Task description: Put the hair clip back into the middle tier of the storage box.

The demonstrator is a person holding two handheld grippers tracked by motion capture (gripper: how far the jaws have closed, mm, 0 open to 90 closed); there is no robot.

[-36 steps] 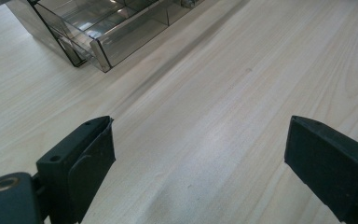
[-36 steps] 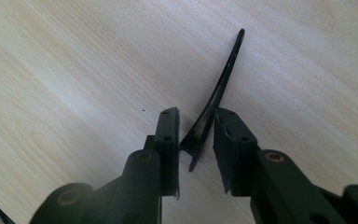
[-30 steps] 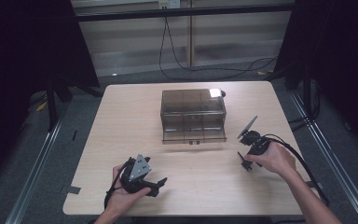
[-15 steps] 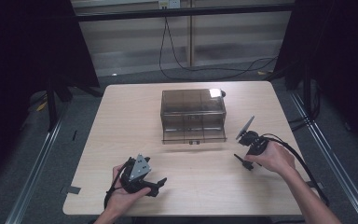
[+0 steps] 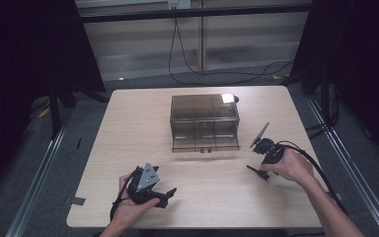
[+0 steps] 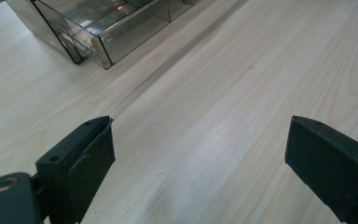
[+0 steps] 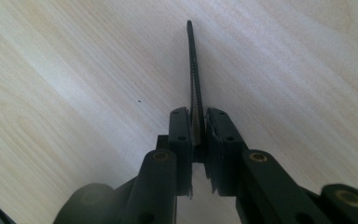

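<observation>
In the right gripper view my right gripper (image 7: 198, 116) is shut on a thin black strip (image 7: 193, 70) with a toothed edge, which stands edge-up and sticks out past the jaws over the wood. In the high view this gripper (image 5: 257, 172) is held low over the table, right of the box front. My left gripper (image 5: 167, 197) rests near the front left edge, jaws wide apart. Nothing lies between its fingers (image 6: 93, 154) but bare tabletop. A smoked transparent drawer box (image 5: 205, 121) stands mid-table, and its corner (image 6: 98, 28) with a pulled-out drawer appears in the left gripper view.
The light wooden table (image 5: 128, 128) has rounded corners. A small dark object (image 5: 236, 98) sits just behind the box at its right. Cables (image 5: 217, 74) trail across the floor beyond the far edge. Metal rails (image 5: 39, 173) run along both sides of the table.
My right hand has shifted slightly, its jaws dipping a little toward the table. The left gripper has stayed where it was.
</observation>
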